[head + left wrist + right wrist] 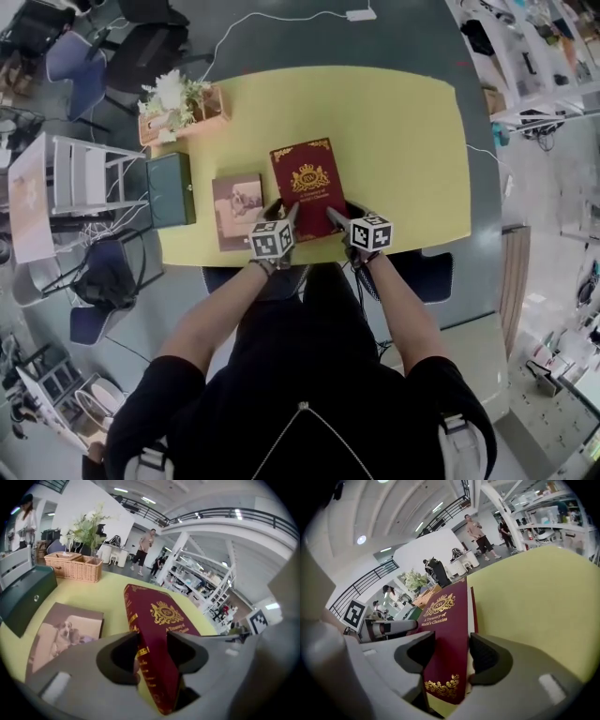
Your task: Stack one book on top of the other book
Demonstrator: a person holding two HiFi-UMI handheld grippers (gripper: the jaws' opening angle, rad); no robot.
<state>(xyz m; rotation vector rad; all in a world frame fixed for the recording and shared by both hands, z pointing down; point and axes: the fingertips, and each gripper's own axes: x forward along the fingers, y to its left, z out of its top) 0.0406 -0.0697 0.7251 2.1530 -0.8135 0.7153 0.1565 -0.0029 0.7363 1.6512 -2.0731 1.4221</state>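
Observation:
A dark red book (307, 183) with gold print lies in the middle of the yellow table (403, 141). Its near edge is held from both sides. My left gripper (286, 212) is shut on the near left corner, at the spine (161, 620). My right gripper (336, 217) is shut on the near right corner, with the cover (443, 620) between its pads. A smaller brown book (237, 208) with a dog picture lies flat just left of the red one, also visible in the left gripper view (65, 630).
A dark green box (171, 188) sits left of the brown book. A wicker basket with white flowers (183, 111) stands at the table's far left corner. Chairs and a white rack (84, 178) crowd the floor to the left. People stand far off in the hall.

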